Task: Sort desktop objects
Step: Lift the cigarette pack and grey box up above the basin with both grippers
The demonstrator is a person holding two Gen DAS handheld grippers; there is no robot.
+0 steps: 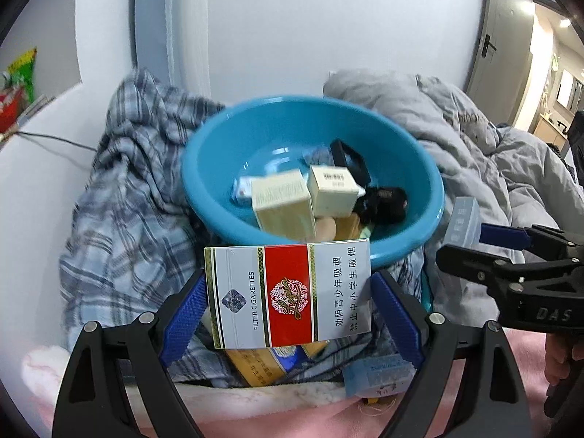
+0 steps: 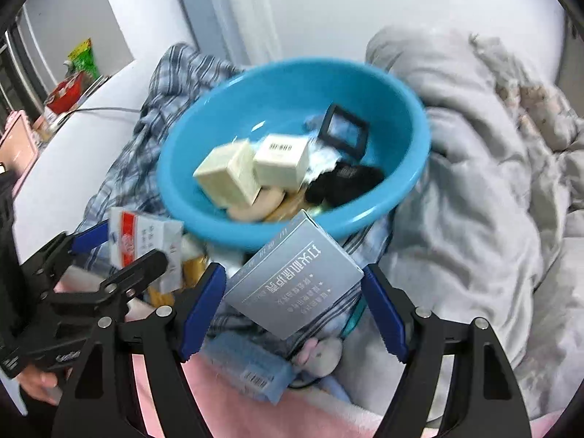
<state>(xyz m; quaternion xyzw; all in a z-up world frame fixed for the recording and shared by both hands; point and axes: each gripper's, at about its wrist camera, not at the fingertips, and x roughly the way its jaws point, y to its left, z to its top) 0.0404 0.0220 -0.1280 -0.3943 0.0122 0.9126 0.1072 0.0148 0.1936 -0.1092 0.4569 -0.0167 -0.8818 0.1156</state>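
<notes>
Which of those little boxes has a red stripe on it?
The cigarette pack held in the left gripper. The right gripper holds a plain grey box, and the two boxes in the basin are cream.

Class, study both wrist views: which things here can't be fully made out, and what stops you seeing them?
- Yellow carton, left wrist view: mostly hidden behind the cigarette pack.
- Items on the basin floor, right wrist view: covered by two cream boxes.
- Black item, left wrist view: too blurred to identify.
- Person's hand: cut off by the edge.
</notes>
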